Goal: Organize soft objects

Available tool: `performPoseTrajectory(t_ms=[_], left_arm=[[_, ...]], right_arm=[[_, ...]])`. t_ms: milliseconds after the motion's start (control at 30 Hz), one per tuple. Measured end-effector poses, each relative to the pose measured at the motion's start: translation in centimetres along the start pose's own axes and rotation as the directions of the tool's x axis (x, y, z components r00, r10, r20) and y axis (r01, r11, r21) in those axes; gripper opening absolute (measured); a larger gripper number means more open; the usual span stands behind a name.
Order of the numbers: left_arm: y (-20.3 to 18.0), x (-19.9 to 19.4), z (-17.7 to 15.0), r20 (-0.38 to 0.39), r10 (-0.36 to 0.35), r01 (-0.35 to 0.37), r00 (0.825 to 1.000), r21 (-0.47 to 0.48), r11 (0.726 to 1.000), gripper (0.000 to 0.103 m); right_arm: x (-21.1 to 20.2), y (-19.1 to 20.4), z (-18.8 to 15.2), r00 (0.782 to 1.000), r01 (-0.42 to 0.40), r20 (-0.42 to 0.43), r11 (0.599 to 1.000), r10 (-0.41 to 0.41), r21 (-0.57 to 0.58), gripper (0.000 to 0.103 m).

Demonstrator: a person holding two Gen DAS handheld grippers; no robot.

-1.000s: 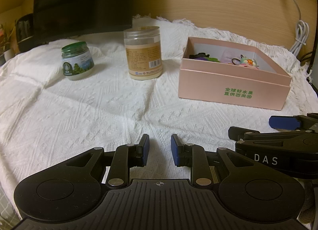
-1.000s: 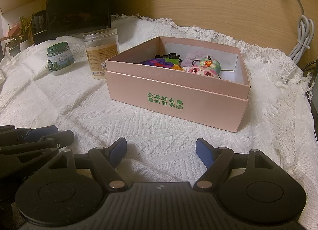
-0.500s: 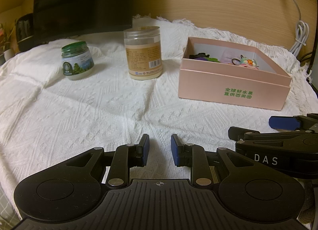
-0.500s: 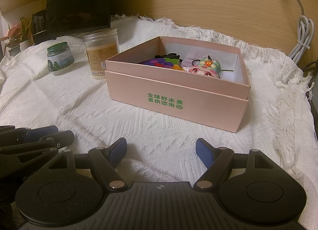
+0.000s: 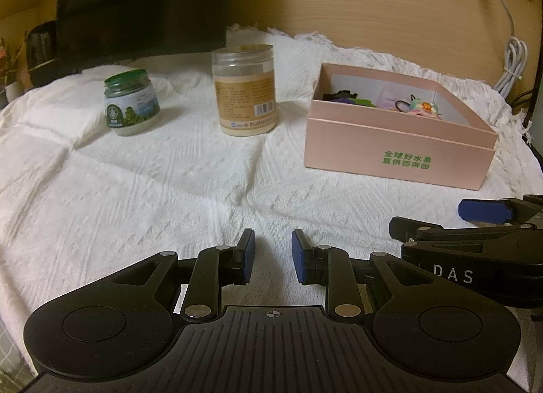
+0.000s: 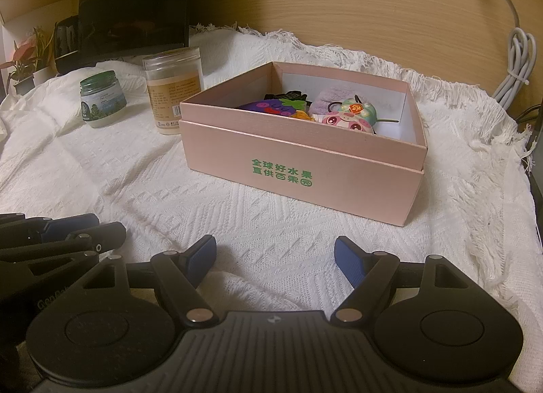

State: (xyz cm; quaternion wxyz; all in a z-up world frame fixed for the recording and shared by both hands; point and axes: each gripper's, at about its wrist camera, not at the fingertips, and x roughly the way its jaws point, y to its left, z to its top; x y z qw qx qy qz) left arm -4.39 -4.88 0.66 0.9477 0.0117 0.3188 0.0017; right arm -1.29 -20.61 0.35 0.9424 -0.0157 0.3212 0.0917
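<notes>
An open pink box with green print stands on the white cloth, in front of my right gripper. Inside it lie soft items: a purple plush, a lilac knitted piece and a pink-and-green plush. The right gripper is wide open and empty, low over the cloth. In the left wrist view, my left gripper hovers over bare cloth with only a narrow gap between its blue pads and nothing in it. The box sits ahead to its right.
A green-lidded jar and a taller tan jar stand left of the box. A black monitor stands behind them against the wooden wall. A coiled white cable hangs at the far right. Small potted plants sit at the far left.
</notes>
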Motion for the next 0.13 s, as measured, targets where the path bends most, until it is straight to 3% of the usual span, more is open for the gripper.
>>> performPoseTrajectory(t_ms=[133], left_arm=[[-0.18, 0.01, 0.0, -0.001, -0.009, 0.009, 1.0, 0.003, 1.0, 0.026]], right_arm=[[0.0, -0.01, 0.01, 1.0, 0.0, 0.0, 1.0, 0.0, 0.0, 0.078]])
